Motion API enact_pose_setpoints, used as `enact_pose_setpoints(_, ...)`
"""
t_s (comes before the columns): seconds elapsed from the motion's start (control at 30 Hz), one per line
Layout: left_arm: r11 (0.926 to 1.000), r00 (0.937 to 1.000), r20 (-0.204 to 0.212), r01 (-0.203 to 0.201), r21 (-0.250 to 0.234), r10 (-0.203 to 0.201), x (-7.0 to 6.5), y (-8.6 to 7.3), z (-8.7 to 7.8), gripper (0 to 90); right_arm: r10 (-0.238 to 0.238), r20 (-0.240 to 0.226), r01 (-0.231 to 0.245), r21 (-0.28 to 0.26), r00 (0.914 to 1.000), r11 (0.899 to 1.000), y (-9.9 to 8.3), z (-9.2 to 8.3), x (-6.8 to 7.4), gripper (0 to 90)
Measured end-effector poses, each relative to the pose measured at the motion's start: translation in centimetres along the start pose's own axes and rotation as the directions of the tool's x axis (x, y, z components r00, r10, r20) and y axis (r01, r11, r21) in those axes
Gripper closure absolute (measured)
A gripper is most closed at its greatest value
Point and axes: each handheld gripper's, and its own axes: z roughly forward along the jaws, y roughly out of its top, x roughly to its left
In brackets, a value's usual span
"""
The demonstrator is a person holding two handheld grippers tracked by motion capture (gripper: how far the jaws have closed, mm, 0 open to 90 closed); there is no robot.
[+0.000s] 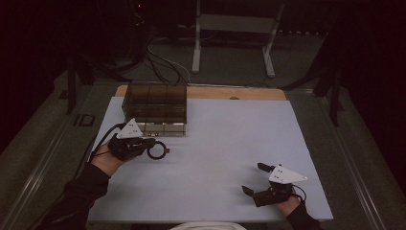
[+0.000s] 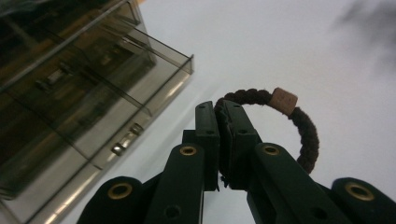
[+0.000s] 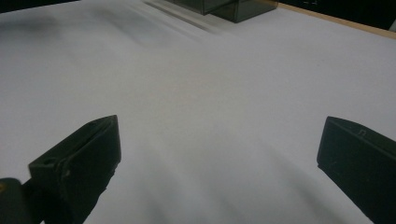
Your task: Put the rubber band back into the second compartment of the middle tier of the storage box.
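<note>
So on the left side of the high view, the left gripper (image 1: 149, 145) sits at about 9 o'clock on the white sheet (image 1: 230, 143), held by the left hand (image 1: 107, 160) with a dark sleeve (image 1: 76, 196) coming in from 7 o'clock. Its jaws are squeezed together on a dark braided loop (image 1: 156, 150), a rope-like ring that sticks out toward 3 o'clock from the jaw tips. In the left gripper view you can see it way better: the loop (image 2: 306, 135) curves up and over to the right of the jaws, and there's a small tan bead (image 2: 285, 100) on it near the top of the arc. Whether the loop is touching the sheet or hanging just above it, I can't tell. Just beyond the left gripper, toward 11 o'clock on the table, there's a smoky clear box (image 1: 155, 108) with dividers inside, and in the left gripper view a few small metal bits show through the box (image 2: 84, 93), too blurry to name. A wooden edge (image 1: 239, 92) peeks out past the sheet at 12 o'clock. Moving right, the middle of the sheet is bare. Then at about 5 o'clock the right gripper (image 1: 252, 178) is held by the right hand (image 1: 288, 205), jaws spread wide apart with nothing between them, hovering low over the sheet (image 3: 210, 116) in the right gripper view.
</note>
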Motion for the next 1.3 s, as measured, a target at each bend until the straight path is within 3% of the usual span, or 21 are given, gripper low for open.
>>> enact_pose_setpoints(0.27,0.9997,0.9996,-0.027,0.009,-0.021,-0.009,1.0,0.7,-0.3,88.2,-0.002,0.0,0.002,-0.001,1.0,1.0,0.0,0.0,0.0,0.0)
enact_pose_setpoints(0.47,0.9994,0.9996,-0.022,0.017,-0.029,-0.018,1.3,1.1,-0.1,88.1,-0.007,0.0,0.007,-0.001,1.0,1.0,0.0,0.0,0.0,0.0)
enact_pose_setpoints(0.87,0.9985,0.9974,-0.066,0.025,-0.048,-0.028,2.9,2.3,0.1,88.1,-0.004,-0.001,0.004,0.001,1.0,1.0,0.0,0.0,0.0,0.0)
enact_pose_setpoints(0.93,0.997,0.9972,-0.058,0.044,-0.064,-0.048,3.3,2.5,0.1,88.0,-0.004,-0.001,0.004,0.001,1.0,1.0,0.0,0.0,0.0,0.0)
enact_pose_setpoints(1.3,0.9942,0.9944,-0.073,0.07,-0.082,-0.076,4.5,2.9,0.7,88.0,-0.004,-0.001,0.004,0.0,1.0,1.0,0.0,-0.1,0.0,0.0)
